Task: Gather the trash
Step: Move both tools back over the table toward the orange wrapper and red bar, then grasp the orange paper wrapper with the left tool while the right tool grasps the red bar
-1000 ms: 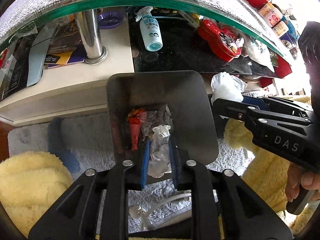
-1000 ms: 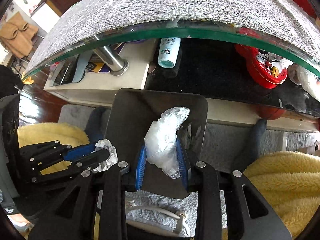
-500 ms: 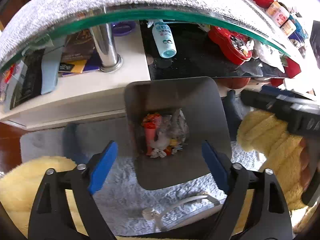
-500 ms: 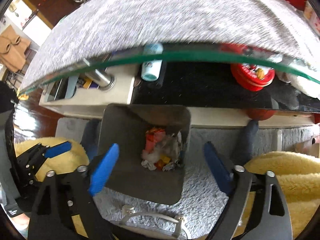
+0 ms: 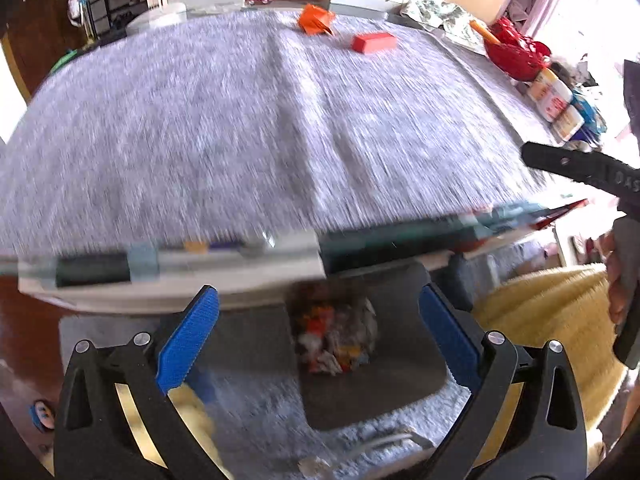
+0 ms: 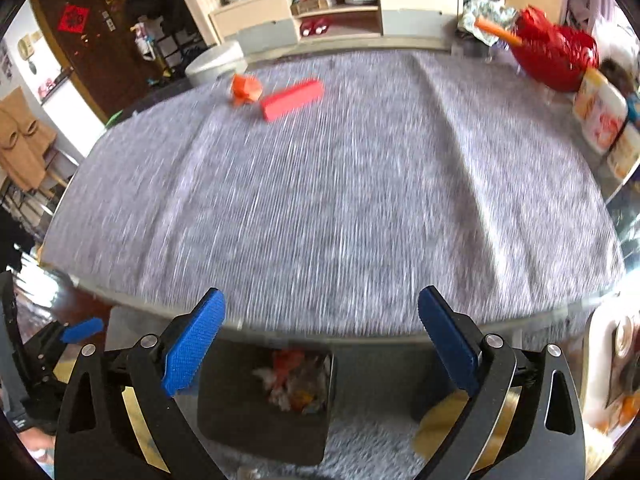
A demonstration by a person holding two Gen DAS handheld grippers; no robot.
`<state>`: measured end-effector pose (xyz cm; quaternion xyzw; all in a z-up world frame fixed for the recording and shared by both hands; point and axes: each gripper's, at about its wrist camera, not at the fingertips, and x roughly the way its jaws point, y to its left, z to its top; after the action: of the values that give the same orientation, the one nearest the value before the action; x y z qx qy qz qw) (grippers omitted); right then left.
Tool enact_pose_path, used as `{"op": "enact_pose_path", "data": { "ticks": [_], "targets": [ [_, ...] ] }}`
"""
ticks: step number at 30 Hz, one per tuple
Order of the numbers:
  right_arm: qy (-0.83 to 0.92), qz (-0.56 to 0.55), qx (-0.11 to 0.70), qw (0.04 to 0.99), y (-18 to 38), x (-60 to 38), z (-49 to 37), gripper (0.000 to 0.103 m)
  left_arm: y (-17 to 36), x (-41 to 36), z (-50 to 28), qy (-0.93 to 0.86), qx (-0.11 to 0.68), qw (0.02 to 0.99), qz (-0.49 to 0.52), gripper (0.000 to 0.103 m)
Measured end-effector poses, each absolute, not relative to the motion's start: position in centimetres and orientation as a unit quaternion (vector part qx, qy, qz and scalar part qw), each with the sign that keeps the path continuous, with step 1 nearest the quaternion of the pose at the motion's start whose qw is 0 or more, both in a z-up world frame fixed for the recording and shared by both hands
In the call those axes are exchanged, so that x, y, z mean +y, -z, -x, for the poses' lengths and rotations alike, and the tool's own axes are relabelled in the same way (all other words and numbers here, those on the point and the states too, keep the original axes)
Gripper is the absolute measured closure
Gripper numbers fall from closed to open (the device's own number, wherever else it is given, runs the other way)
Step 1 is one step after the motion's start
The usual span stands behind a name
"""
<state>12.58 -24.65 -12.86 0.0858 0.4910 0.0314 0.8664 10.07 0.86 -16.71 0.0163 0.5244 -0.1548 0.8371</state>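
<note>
A dark bin [image 5: 404,364] with crumpled trash [image 5: 334,340] inside stands on the floor below the table edge; it also shows in the right wrist view [image 6: 248,420]. On the far side of the grey table mat [image 6: 340,200] lie a crumpled orange wrapper [image 6: 245,87] and a red box [image 6: 293,99], which also show in the left wrist view as the wrapper [image 5: 316,19] and the box [image 5: 374,43]. My left gripper [image 5: 318,334] is open and empty above the bin. My right gripper [image 6: 320,336] is open and empty at the table's near edge.
A red bag [image 6: 554,54] and jars [image 6: 600,116] stand at the table's right end. Yellow fluffy cushions [image 5: 552,320] flank the bin on a grey rug [image 5: 260,412]. The right gripper's body [image 5: 580,168] shows at the right of the left wrist view. A TV cabinet [image 6: 340,12] stands behind.
Both grippers opened and dropped their trash, a tissue and a plastic bag, into the bin. Both then rose and tilted up from the bin toward the table top.
</note>
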Motion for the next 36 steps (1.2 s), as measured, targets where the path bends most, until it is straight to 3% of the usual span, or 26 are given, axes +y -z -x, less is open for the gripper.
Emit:
{"op": "enact_pose_path", "data": {
  "ticks": [17, 21, 28, 36],
  "targets": [
    [-0.01, -0.123, 0.492, 0.862, 14.2, -23.8, -27.8, 0.006, 14.4, 0.3, -24.1, 0.143, 0.5, 0.853, -0.038, 0.008],
    [-0.018, -0.139, 0.498, 0.856, 15.1, -23.2, -30.1, 0.006, 14.9, 0.1, -25.5, 0.142, 0.502, 0.852, -0.045, 0.008],
    [-0.024, -0.148, 0.509, 0.848, 16.8, -21.4, -33.1, 0.016, 15.5, -0.4, -27.5, 0.155, 0.501, 0.851, -0.04, 0.009],
    [-0.012, -0.096, 0.501, 0.86, 17.1, -19.4, -36.1, 0.017, 16.1, -0.8, -29.4, 0.165, 0.5, 0.849, -0.039, 0.009]
  ]
}}
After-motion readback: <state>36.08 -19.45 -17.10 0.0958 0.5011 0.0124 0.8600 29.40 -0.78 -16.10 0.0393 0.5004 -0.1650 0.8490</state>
